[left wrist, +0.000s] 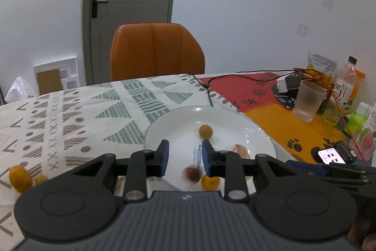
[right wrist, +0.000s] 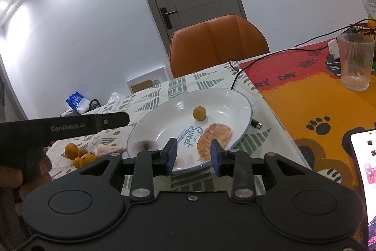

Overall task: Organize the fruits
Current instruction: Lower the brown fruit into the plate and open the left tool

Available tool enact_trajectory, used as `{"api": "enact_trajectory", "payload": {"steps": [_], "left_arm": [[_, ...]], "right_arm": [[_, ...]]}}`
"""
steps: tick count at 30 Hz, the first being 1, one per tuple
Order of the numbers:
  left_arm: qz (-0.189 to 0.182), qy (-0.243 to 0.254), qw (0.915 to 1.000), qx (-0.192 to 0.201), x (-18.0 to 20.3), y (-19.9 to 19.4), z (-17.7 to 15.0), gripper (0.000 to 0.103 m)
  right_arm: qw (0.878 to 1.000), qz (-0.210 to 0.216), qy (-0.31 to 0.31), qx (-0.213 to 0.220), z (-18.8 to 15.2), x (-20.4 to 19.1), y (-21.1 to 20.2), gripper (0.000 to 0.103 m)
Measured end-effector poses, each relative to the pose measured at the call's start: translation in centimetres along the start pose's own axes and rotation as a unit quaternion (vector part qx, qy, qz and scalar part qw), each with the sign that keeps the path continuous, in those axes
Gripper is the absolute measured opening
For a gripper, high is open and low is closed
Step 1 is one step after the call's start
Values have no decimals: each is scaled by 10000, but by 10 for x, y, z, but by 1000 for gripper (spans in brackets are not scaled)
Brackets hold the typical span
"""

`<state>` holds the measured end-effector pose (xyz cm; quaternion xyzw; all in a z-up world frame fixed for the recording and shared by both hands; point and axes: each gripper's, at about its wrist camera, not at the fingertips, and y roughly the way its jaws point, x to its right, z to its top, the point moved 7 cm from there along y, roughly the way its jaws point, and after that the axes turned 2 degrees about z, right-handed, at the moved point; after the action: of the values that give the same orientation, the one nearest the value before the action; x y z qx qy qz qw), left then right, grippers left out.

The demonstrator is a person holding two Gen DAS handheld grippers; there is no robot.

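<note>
A white plate (left wrist: 235, 124) (right wrist: 235, 100) sits on the patterned cloth. On it lie a small yellow-brown round fruit (left wrist: 205, 131) (right wrist: 199, 113), a peeled citrus piece (right wrist: 212, 137) (left wrist: 242, 149), and a blurred reddish fruit (left wrist: 191, 174) (right wrist: 144, 145). A small orange (left wrist: 210, 182) lies at the plate's near edge. My left gripper (left wrist: 185, 158) is open and empty above the plate. My right gripper (right wrist: 193, 154) is open and empty at the plate's near rim. Several small oranges (right wrist: 78, 154) (left wrist: 20, 178) and another peeled piece (right wrist: 107, 149) lie on the cloth left of the plate.
A ribbed glass (left wrist: 307, 101) (right wrist: 356, 61), bottles and a juice carton (left wrist: 365, 133) stand at the right on the red-orange mat. A black cable (left wrist: 209, 89) runs past the plate. A phone (left wrist: 331, 155) lies at the right. An orange chair (left wrist: 156, 51) stands behind the table.
</note>
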<state>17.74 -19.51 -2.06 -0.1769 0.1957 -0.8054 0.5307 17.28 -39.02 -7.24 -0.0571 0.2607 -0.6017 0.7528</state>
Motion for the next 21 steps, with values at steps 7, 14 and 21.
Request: {"api": "enact_trajectory", "payload": {"steps": [7,14,21], "left_arm": [[404,-153,9991,-19,-32,-15,-6,53],[803,-280,9964,18,-67,-34,-14,67],[1108,-457,9928,27,-99,-52,-22,70]], "right_arm": [[9998,184,-15,-62,-2,-14,8,35],[9991,385,-134,-107,-2,-35,18,41],[9980,553,-237,-170,-4,-55,27,48]]}}
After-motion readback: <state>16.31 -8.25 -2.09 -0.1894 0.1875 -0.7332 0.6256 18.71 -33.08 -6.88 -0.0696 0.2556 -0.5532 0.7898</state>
